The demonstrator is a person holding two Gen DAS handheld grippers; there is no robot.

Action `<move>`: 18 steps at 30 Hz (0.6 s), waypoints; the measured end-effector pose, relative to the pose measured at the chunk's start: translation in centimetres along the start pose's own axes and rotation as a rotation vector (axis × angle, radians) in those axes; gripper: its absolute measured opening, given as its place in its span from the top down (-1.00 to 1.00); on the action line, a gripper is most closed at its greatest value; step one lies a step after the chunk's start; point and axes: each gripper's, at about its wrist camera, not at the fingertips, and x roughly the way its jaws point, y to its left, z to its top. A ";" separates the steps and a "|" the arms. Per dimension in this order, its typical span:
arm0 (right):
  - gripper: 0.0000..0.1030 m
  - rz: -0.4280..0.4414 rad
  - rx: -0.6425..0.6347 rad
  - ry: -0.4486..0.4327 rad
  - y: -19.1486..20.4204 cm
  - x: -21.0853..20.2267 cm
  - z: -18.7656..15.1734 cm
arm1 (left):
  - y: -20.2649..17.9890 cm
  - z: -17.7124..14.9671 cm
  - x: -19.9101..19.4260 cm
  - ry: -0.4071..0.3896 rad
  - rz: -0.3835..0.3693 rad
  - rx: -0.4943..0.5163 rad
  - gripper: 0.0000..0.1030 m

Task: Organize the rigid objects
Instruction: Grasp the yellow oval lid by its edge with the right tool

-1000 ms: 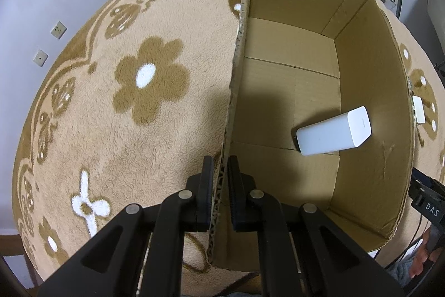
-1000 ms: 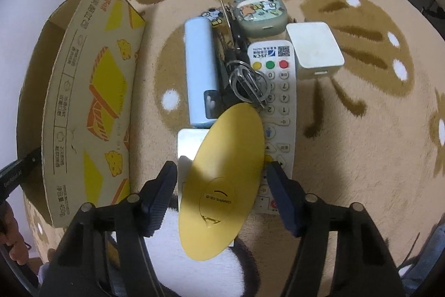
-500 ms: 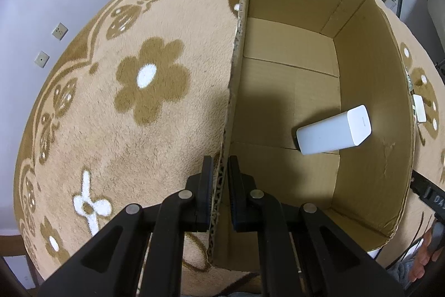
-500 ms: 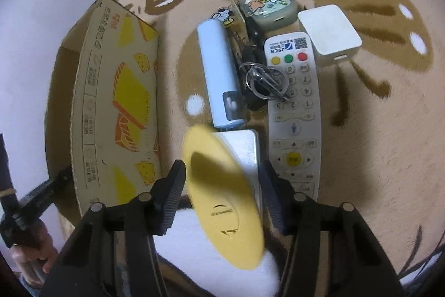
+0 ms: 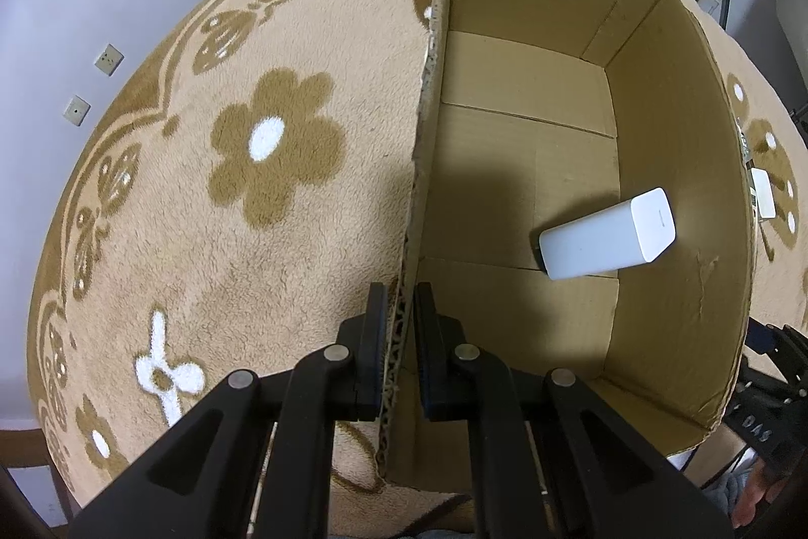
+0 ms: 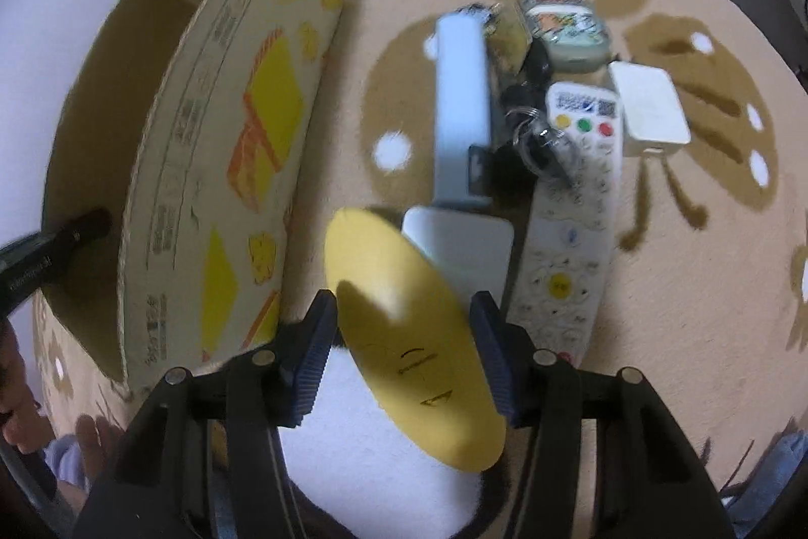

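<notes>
Left gripper (image 5: pixel 399 311): jaws clamped on the near wall of the open cardboard box (image 5: pixel 676 165), one finger outside, one inside. Grip and box unchanged from a second ago.

Inside the box: one white rectangular block (image 5: pixel 606 236) lying on the floor panel at about 3 o'clock, close to the right wall. Its far underside is hidden.

Right gripper (image 6: pixel 401 332): jaws part-way closed around a yellow oval disc (image 6: pixel 414 337). Pads sit against its edges, so it reads as held, tilted. A second ago the jaws stood wider and the disc sat more upright in view; since then the view has shifted toward the box.

Disc carries dark marks, too blurred to read. Right wrist view is motion-smeared throughout.

Rest of the pile on the flower-patterned carpet (image 5: pixel 202 236), 12 to 2 o'clock from the disc:
- pale blue cylinder (image 6: pixel 462 109)
- silver flat block (image 6: pixel 459 246), partly under the disc
- white remote (image 6: pixel 570 226), with red, green and yellow buttons and a QR code; logo illegible now
- white square box (image 6: pixel 651 109)
- cartoon-printed tin (image 6: pixel 565 29)
- key ring cluster (image 6: pixel 535 135), details muddled

Box outer side has yellow and orange graphics and printed text, unreadable. The left gripper's finger shows at 9 o'clock in the right wrist view; part of a hand at the lower left edge, cut off.
</notes>
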 end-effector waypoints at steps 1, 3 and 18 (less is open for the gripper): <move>-0.13 -0.024 -0.020 0.001 0.4 0.2 0.0 | 0.0 0.0 0.0 0.000 0.000 0.000 0.81; -0.14 -0.039 -0.039 0.004 0.9 0.4 0.2 | 0.0 0.0 0.0 0.000 0.001 0.002 0.81; -0.37 -0.226 -0.174 -0.007 4.9 2.2 -1.2 | 0.0 0.0 0.0 0.002 0.000 0.001 0.81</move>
